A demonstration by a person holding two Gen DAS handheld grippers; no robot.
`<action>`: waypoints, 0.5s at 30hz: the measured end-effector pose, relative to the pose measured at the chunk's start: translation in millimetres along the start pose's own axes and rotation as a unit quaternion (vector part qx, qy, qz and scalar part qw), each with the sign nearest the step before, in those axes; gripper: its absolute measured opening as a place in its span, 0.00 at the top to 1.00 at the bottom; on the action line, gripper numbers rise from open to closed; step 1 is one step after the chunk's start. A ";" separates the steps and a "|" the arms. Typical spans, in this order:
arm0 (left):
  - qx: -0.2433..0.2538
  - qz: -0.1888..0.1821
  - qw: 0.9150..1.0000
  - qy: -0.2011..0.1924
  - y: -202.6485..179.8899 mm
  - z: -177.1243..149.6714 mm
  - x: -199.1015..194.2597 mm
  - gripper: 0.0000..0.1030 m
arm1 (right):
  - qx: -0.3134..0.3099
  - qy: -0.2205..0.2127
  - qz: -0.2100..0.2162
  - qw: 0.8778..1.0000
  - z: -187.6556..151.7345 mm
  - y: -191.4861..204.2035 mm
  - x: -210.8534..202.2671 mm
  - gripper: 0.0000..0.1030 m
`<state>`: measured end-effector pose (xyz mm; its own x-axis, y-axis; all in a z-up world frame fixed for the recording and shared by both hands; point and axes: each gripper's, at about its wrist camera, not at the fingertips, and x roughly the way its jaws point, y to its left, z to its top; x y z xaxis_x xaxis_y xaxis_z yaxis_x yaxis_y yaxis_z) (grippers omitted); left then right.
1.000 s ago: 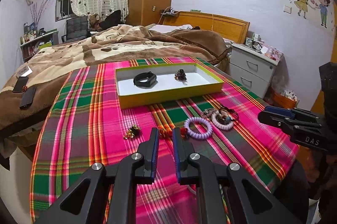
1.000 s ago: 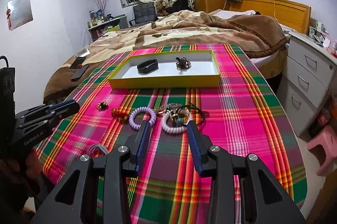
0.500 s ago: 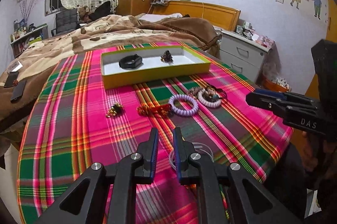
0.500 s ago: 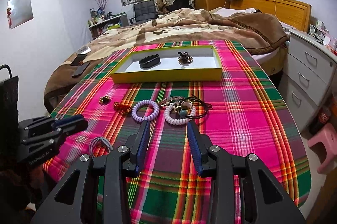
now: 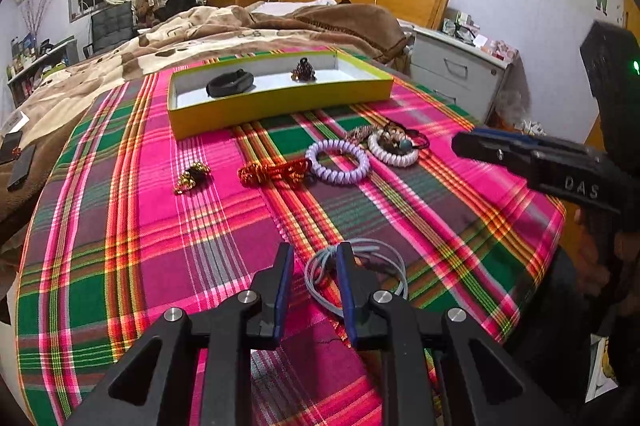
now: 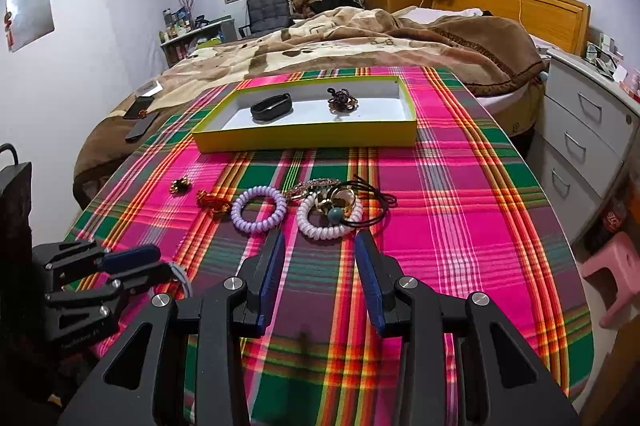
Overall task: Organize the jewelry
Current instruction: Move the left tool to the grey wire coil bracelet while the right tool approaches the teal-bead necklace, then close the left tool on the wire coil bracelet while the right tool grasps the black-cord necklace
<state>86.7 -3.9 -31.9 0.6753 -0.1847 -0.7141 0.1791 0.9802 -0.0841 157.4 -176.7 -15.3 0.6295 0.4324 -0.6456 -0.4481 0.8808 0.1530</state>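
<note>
Over the plaid cloth [image 5: 120,226], left gripper [image 5: 312,254] gapes around grey loops [image 5: 384,258]; right gripper [image 6: 320,242] released.

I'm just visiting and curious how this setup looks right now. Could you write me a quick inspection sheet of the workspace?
Surface: plaid tablecloth, pink and green.
Job's things: yellow tray holds a black band and a dark beaded piece; loose on the cloth are a lilac coil tie, a white coil tie, a red ornament, a gold cluster and a grey-blue cord loop.
Clutter: nothing seen.
Grippers: left tool open over the cord loop; right tool open, near the white coil tie.
Cables: cord along the headboard.
Surroundings: bed, drawers, pink stool.
</note>
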 end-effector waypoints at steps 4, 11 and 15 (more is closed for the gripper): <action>0.003 0.003 1.000 0.013 -0.8 -2.1 6.4 0.79 | -0.006 0.004 -0.001 1.000 5.6 -0.6 8.8 0.64; 0.014 0.016 1.000 0.015 -3.8 -0.1 9.2 0.79 | -0.025 0.015 -0.004 1.000 16.3 2.0 28.4 0.64; 0.012 0.019 1.000 0.015 -2.9 1.8 10.8 0.79 | -0.035 0.025 -0.004 0.999 20.3 3.1 41.4 0.69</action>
<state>94.8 -8.9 -38.1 0.6608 -0.1450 -0.7364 0.1706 0.9845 -0.0408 194.9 -152.1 -26.4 0.6008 0.4139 -0.6839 -0.4883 0.8674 0.0960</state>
